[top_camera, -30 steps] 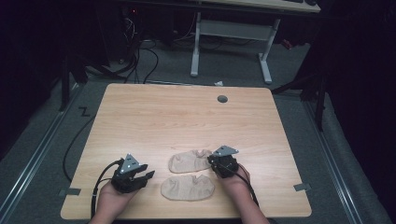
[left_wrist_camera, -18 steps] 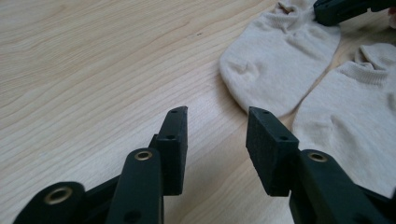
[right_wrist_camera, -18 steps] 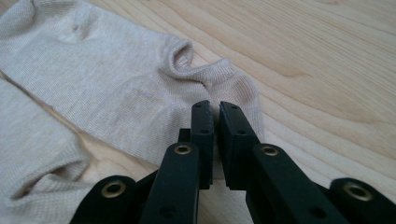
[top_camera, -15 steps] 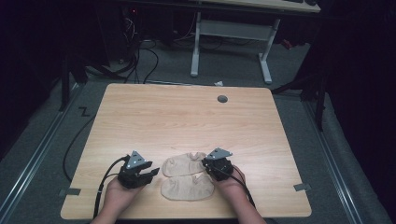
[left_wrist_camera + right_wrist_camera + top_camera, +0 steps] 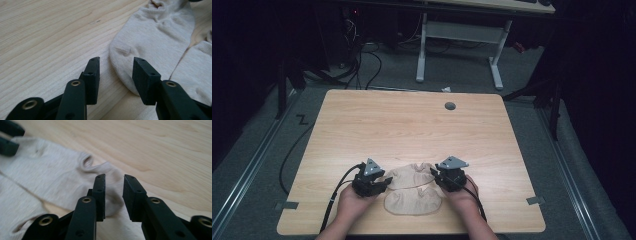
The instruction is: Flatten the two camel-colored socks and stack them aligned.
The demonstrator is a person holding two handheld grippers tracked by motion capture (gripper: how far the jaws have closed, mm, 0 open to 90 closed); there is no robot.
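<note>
So on the left, the left gripper [image 5: 371, 181] sits low on the bench [image 5: 412, 125] with its jaws apart, straddling the rounded end of the far sock [image 5: 152, 37], pads not pressing on it. Both beige socks lie side by side near the front edge of the bench, the near sock [image 5: 413, 201] touching the far one along its length. Over on the right, the right gripper [image 5: 450, 177] has just been opening its jaws; they now stand slightly apart over the far sock's other end [image 5: 110, 177], not pinching the cloth.
</note>
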